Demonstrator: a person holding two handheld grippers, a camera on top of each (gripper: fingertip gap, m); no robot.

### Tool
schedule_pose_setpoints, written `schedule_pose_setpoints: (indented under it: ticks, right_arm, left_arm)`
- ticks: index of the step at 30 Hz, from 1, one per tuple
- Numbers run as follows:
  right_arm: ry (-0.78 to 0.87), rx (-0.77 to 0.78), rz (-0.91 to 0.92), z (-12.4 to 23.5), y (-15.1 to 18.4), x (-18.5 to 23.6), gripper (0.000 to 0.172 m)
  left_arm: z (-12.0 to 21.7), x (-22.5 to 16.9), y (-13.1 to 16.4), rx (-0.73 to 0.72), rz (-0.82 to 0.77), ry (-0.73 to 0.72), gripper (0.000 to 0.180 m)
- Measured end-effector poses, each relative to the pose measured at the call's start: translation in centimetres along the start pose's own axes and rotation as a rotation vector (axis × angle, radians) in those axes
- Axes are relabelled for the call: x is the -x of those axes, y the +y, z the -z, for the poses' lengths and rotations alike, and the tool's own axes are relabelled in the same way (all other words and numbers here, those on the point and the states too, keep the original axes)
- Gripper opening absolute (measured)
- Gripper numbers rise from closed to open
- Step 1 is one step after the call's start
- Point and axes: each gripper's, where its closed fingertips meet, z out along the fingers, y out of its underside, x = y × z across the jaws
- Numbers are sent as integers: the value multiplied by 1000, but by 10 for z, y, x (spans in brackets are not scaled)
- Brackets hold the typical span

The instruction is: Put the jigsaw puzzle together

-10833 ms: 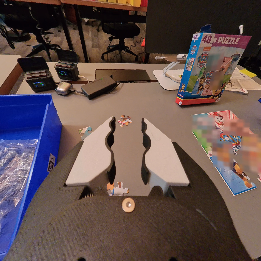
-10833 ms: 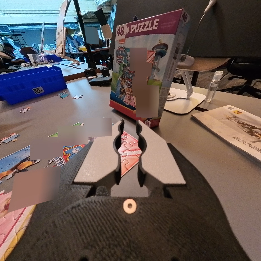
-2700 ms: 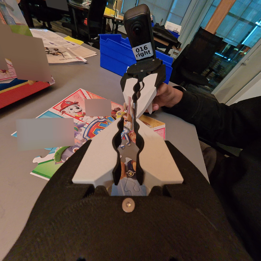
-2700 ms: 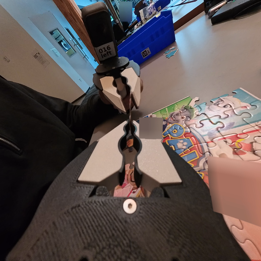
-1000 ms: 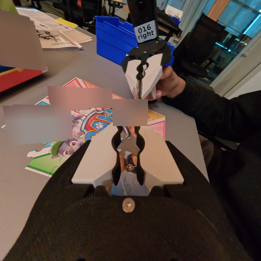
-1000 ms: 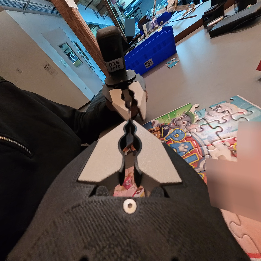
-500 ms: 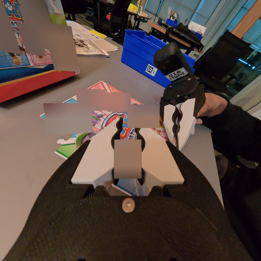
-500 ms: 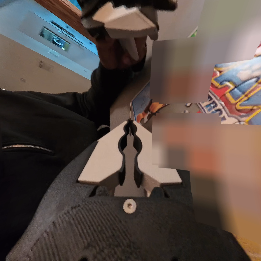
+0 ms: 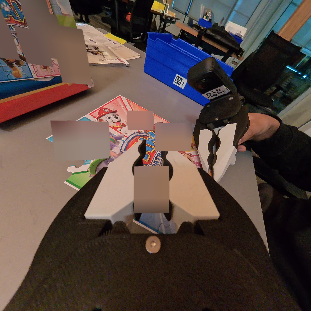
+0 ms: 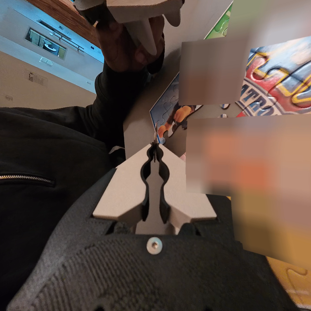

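table (image 9: 25,193): grey, carried everything else.
box (image 9: 33,94): puzzle box, stood at far left of the left wrist view.
bin (image 9: 168,67): blue, beyond the puzzle, tag on its wall.
booklet (image 9: 107,53): lay flat between box and bin.
puzzle (image 9: 117,124): mostly assembled, flat on table; a gap showed by the near corner (image 10: 178,136) in the right wrist view.
left gripper (image 9: 152,146): hung just above the puzzle's middle, jaws a little apart, nothing seen between the tips; patch hid the inner gap.
right gripper (image 10: 155,148): tips pinched together on a thin piece (image 10: 156,133) held on edge, sticking out past the tips, right beside the near corner, low over the table.
right gripper, other view (image 9: 212,170): tips pointed down at the puzzle's near edge.
hand (image 9: 259,127): gripped the right tool.
advice, judged: tilt the piece flat before lowering, match tabs to the gap, keep the pinch light, left tool could steady the neighbours.
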Motion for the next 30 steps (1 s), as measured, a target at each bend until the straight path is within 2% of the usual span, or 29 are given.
schedule_pose_setpoints:
  ticks: [11,13,16,18,19,21,22,27,30]
  right_arm:
    - [-37,-160,21,15,-22,5,1]
    - [-45,-208,27,19,-28,6,0]
    - [-70,-283,29,29,-37,9,0]
    - [-87,-312,43,34,-40,12,0]
    - [-88,-330,47,36,-42,12,0]
    - [-108,-357,61,39,-45,14,0]
    - [-123,-375,64,41,-46,16,5]
    - [-174,-559,104,68,-64,21,19]
    - [-66,-655,235,87,-70,16,24]
  left_arm:
    - [-1,-5,0,3,-9,26,17]
    - [-2,-17,0,3,-19,92,20]
    - [-1,-56,3,21,-7,316,27]
    - [-3,-69,11,69,4,397,32]
    - [-4,-74,15,93,1,418,31]
    - [-6,-76,20,121,-13,417,5]
    - [-7,-76,22,127,-21,413,0]
    - [-4,-75,17,109,18,427,0]
    - [-2,-74,15,98,40,436,0]
